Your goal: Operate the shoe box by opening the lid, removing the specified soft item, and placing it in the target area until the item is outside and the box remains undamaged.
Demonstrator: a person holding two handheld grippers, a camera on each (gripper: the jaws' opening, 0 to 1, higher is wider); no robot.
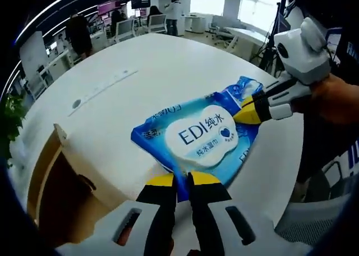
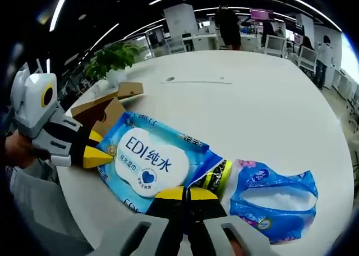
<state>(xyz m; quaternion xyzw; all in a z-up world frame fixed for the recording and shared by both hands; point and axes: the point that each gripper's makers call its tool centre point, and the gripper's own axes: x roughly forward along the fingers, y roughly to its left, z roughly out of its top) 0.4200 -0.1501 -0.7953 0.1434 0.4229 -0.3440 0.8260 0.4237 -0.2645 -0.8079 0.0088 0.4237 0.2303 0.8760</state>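
Wet-wipes pack [image 1: 205, 137], blue with a white label printed "EDI", is out of the box and held over the white round desk [image 1: 140, 76] between the two grippers. In the left gripper view, the left gripper [image 1: 180, 183] has its yellow-tipped jaws clenched on the pack's near edge, while the right gripper [image 1: 247, 111] comes in from the right and pinches the far edge, a hand [image 1: 336, 99] behind it. In the right gripper view the same pack [image 2: 147, 160] appears with the right gripper [image 2: 185, 193] closed on its near edge and the left gripper [image 2: 101, 155] gripping the opposite side.

The brown cardboard shoe box [image 1: 61, 183] sits at the desk's edge, open, its flap raised; its lower part is cut off by the rim of the view and its inside is dark, so what it holds is hard to make out. In the right gripper view the box [image 2: 106, 107] is partly hidden behind the pack and the left gripper.

Just beside the pack in the right gripper view lies a second blue soft packet [image 2: 275, 197] on the desk near its edge, and between them a small dark item with yellow-green print [image 2: 216, 176], possibly a wrapper; its print is too small to read. A potted plant [image 2: 115, 56] stands at the desk's far edge.
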